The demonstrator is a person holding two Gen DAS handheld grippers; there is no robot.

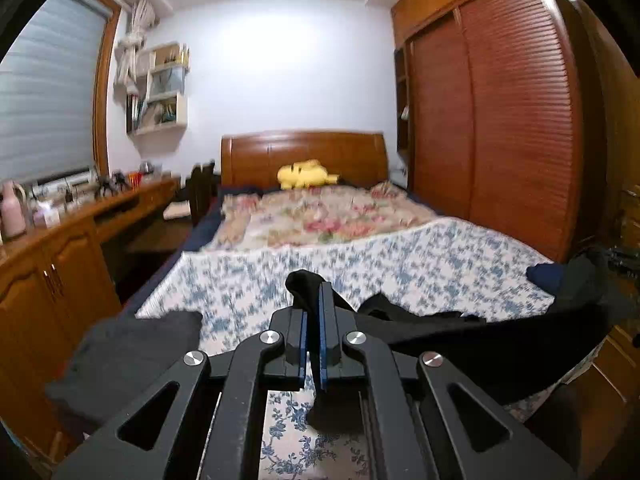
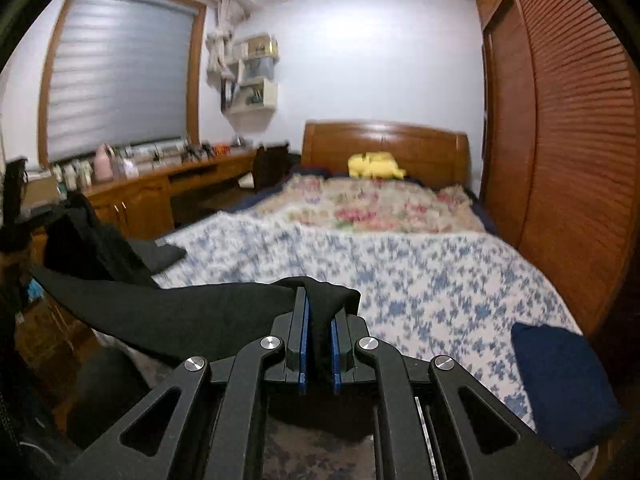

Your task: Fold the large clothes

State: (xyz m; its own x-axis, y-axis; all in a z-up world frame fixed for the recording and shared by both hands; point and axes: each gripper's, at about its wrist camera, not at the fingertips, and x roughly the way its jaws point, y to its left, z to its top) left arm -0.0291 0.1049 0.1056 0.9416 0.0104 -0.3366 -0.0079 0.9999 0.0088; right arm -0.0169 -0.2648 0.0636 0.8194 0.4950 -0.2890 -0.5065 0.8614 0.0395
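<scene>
The left gripper (image 1: 313,300) and right gripper (image 2: 319,308) are showing matte black linkage arms, silver pivot screws (image 1: 269,337) and blue-edged fingers (image 2: 335,354).

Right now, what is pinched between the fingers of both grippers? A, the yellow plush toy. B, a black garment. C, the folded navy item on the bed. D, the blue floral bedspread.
B: the left gripper and the right gripper are each shut on a bunch of the black garment, which stretches between them above the bedspread.
</scene>
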